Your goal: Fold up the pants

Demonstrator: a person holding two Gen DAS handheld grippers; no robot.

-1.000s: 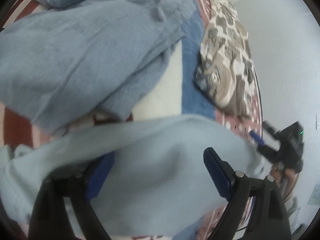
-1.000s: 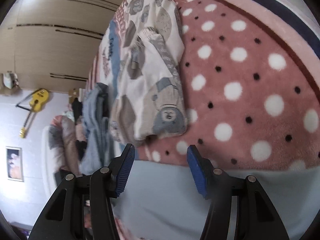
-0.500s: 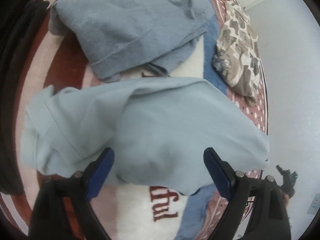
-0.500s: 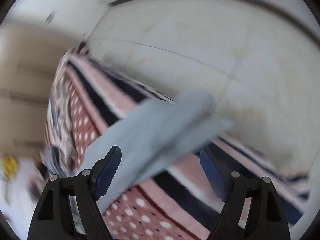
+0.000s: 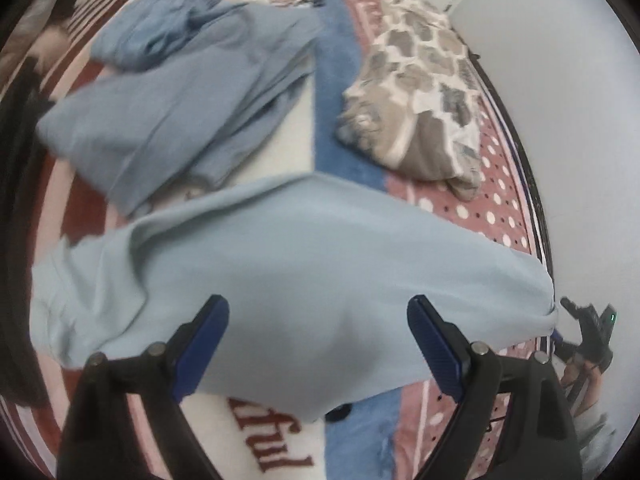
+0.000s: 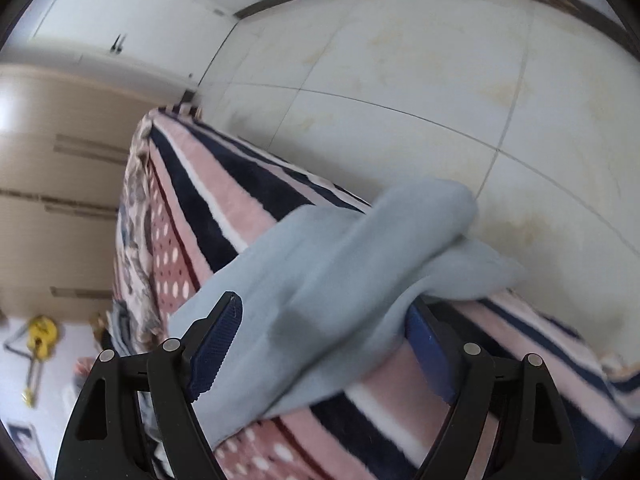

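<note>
From the left wrist, we see our left hand-held gripper (image 5: 318,342) spread wide above the pale blue pants (image 5: 304,264), which lie across the bed (image 5: 352,152), one end at its right edge.

From the right wrist, our right hand-held gripper (image 6: 324,344) stands spread, the pants (image 6: 340,272) loose between its fingers, draping over the bed's (image 6: 240,208) edge above bare floor (image 6: 400,80).
</note>
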